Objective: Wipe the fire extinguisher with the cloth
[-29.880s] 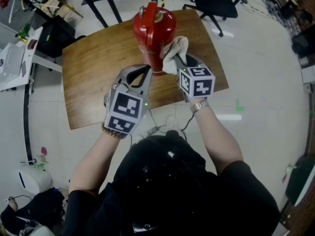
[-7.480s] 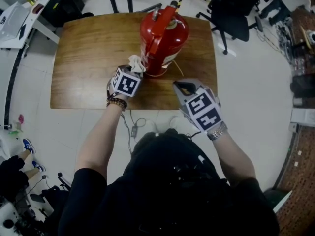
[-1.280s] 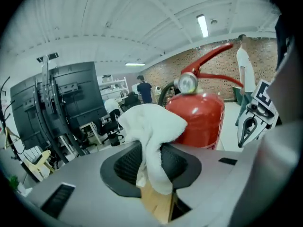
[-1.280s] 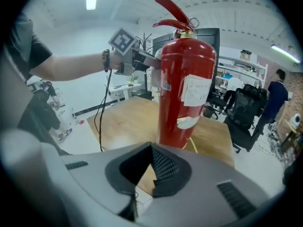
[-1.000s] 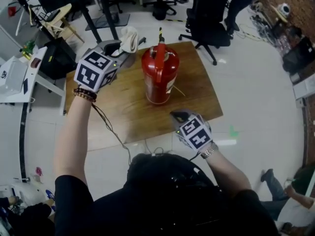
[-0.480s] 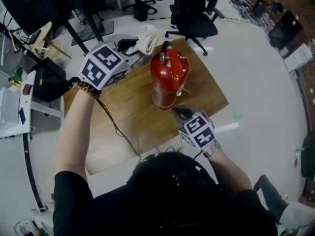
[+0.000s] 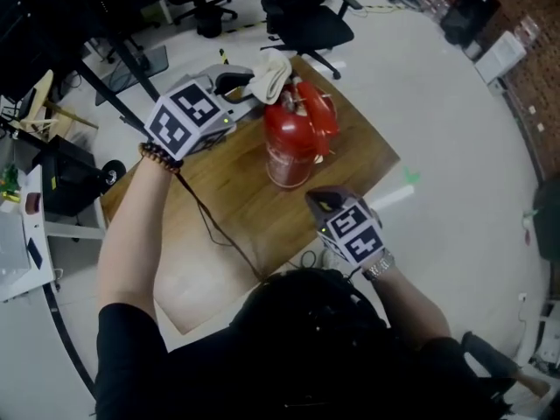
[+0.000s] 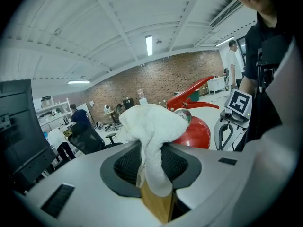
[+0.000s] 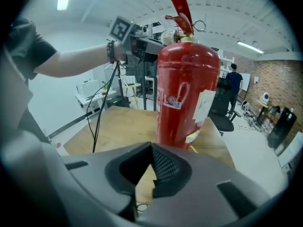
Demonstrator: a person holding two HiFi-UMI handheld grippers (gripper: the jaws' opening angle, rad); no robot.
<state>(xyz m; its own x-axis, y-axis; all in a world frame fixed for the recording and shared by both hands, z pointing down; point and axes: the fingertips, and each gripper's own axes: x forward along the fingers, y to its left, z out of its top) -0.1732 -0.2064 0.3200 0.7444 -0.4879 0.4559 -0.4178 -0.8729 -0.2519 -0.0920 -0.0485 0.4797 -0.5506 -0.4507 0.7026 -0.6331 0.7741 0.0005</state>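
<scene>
Wooden table (image 7: 262, 206) holds extinguisher (image 7: 293, 143); cloth (image 8: 151, 126) (white) pinched between left fingers (image 8: 128, 164).

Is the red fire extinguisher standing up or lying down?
Standing up. The fire extinguisher rests on its base on the table, its body straight up in the right gripper view.

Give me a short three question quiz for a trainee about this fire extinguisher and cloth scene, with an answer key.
1. True or false: the right gripper is shut on the cloth.
2. What holds the cloth? A left gripper, B right gripper, C nothing.
3. Fill in: the fire extinguisher stands upright on the wooden ____.
Key: 1 false, it is shut and empty; 2 A; 3 table.
</scene>
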